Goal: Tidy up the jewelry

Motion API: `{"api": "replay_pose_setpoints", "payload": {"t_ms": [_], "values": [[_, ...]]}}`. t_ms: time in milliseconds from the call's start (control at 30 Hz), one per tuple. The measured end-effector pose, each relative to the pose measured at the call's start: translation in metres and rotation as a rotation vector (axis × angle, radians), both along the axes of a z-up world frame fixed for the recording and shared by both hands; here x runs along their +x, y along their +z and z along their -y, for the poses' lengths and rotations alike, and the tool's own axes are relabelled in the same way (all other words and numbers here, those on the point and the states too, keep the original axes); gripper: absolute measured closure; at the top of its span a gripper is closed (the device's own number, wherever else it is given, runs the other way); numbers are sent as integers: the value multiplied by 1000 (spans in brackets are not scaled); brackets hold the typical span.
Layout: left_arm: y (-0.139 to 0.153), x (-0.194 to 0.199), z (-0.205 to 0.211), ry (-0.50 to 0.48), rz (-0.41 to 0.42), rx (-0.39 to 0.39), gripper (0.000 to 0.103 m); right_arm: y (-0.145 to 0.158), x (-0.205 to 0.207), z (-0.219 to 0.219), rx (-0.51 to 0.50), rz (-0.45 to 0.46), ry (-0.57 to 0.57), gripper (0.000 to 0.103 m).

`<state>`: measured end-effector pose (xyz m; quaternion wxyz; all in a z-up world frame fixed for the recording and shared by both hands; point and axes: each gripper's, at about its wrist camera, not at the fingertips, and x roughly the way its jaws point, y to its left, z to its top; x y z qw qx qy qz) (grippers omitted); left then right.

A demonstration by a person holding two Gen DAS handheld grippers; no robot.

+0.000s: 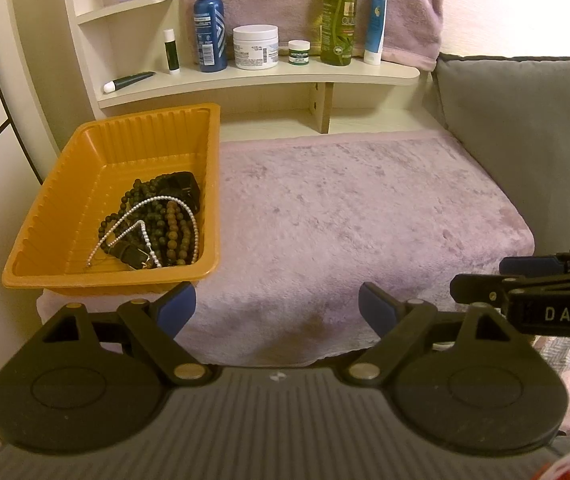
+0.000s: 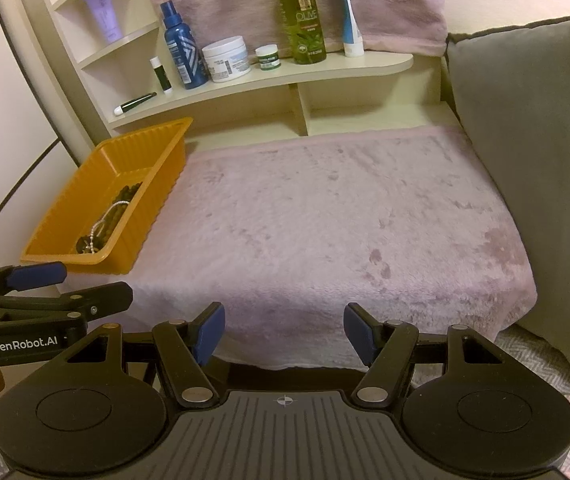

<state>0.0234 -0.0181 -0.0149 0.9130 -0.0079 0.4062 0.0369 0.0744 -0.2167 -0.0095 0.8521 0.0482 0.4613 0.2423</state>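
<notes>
The jewelry (image 1: 153, 224) lay in the tray (image 1: 65, 200) at ten o'clock from the left gripper (image 1: 277, 308), nearer than the right gripper (image 2: 284, 334); both stood apart, empty.

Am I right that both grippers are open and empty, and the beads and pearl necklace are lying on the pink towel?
Not quite. The beads and pearl necklace lie in the orange tray, as the left wrist view shows. Left gripper and right gripper are open and empty.

A cream shelf unit (image 1: 261, 80) backs a pink plush-covered surface (image 1: 345, 216), grey cushion (image 1: 525, 132) alongside.
</notes>
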Motion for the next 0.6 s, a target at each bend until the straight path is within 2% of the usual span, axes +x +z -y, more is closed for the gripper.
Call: {"api": "replay_pose_setpoints", "payload": {"t_ms": [600], "values": [[0,0,0,2,3,-4,16,0,0,-3,-4,2,10,37]]}}
